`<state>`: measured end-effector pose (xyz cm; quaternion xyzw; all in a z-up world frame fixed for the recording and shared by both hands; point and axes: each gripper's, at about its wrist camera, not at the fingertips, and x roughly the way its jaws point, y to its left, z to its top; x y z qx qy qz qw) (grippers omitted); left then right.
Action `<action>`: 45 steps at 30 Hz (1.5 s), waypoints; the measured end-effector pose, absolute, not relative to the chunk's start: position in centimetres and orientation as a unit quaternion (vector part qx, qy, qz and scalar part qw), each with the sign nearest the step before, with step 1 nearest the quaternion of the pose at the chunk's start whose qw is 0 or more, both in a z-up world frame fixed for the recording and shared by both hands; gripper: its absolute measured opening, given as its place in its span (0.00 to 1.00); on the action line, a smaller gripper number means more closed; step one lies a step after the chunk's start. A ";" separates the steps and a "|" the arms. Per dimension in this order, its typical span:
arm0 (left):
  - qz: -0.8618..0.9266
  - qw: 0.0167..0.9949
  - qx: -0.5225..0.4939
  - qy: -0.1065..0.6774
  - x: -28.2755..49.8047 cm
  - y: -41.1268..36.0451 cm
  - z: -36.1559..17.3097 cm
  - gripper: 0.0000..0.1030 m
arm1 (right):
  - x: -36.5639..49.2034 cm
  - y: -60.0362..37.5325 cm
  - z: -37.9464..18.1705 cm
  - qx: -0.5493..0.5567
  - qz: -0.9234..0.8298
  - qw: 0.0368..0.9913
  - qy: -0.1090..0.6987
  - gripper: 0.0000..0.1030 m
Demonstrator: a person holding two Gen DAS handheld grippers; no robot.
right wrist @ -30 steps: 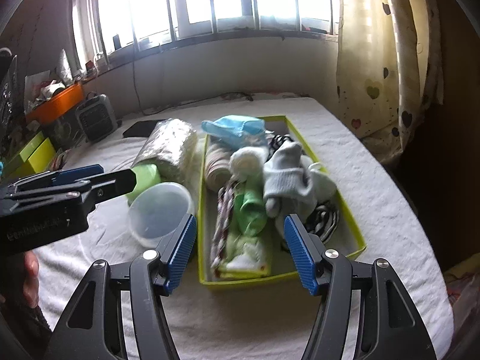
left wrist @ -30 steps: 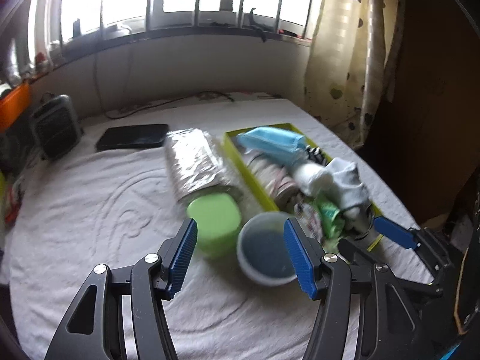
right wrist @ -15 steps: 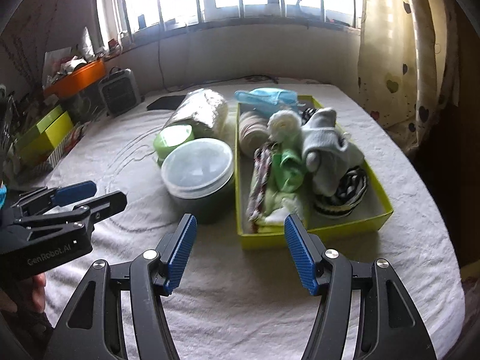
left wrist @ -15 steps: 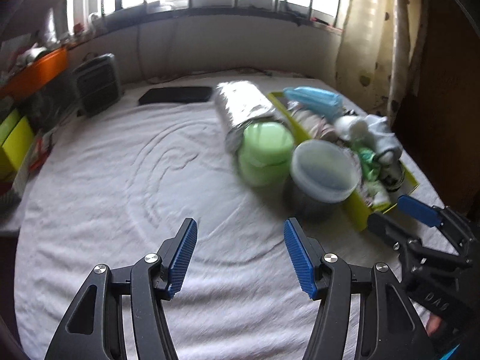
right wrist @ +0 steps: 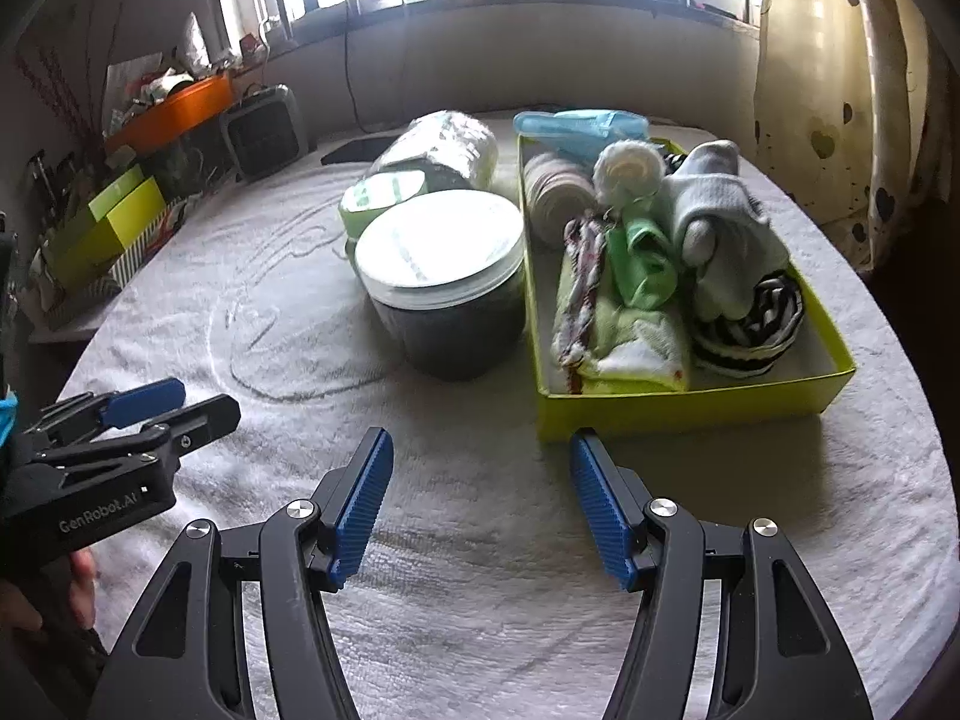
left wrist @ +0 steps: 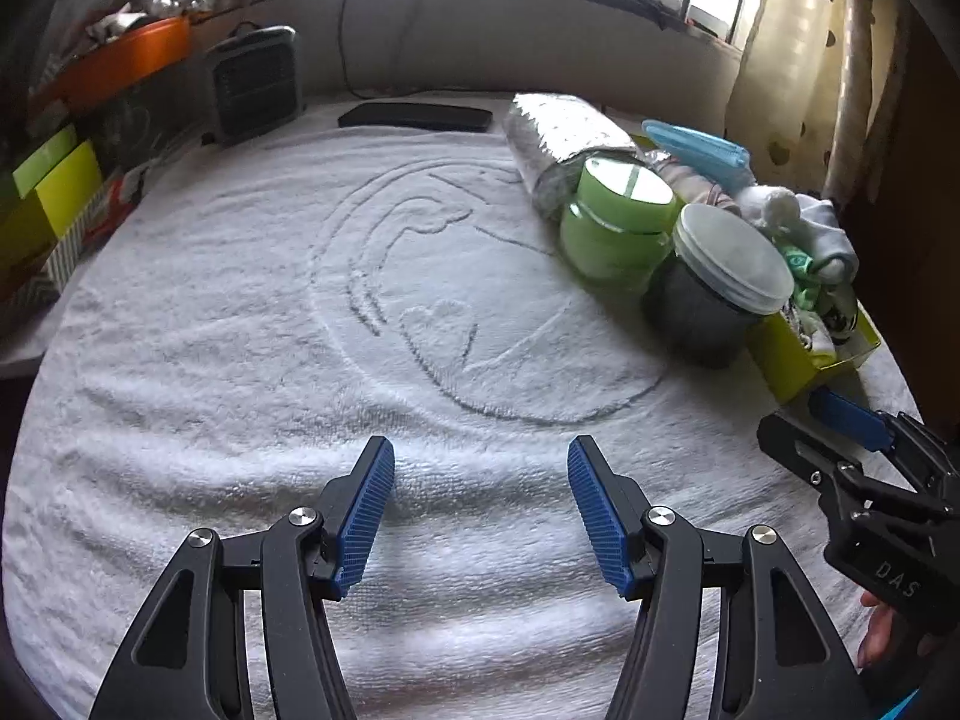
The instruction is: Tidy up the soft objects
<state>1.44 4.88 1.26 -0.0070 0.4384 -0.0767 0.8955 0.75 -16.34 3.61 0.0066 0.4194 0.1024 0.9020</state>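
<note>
The yellow-green tray (right wrist: 690, 405), packed with rolled socks (right wrist: 717, 222) and cloths, sits toward the right edge of the white towel (left wrist: 240, 312), a grey tub (right wrist: 450, 324) touching its left wall. The left gripper (left wrist: 480, 513) and right gripper (right wrist: 481, 507) both hang spread and empty over the towel's near edge.

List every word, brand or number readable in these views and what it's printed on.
"GenRobot.AI": on the body of the left gripper, right wrist view.
"DAS": on the body of the right gripper, left wrist view; the letters may be only part of a longer print.
Markings on the green jar lid: too blurred to read.
</note>
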 end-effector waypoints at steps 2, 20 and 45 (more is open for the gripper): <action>-0.074 0.894 -0.005 0.441 1.4 5.0 1.1 0.58 | 0.9 -16.1 3.3 -0.002 0.100 0.900 0.424 0.60; -0.052 0.897 0.014 0.438 2.1 4.0 0.3 0.71 | 1.7 -15.2 2.6 -0.047 0.064 0.895 0.438 0.66; -0.035 0.900 0.021 0.435 2.2 3.0 0.0 0.80 | 2.1 -15.9 2.3 -0.030 0.056 0.893 0.446 0.78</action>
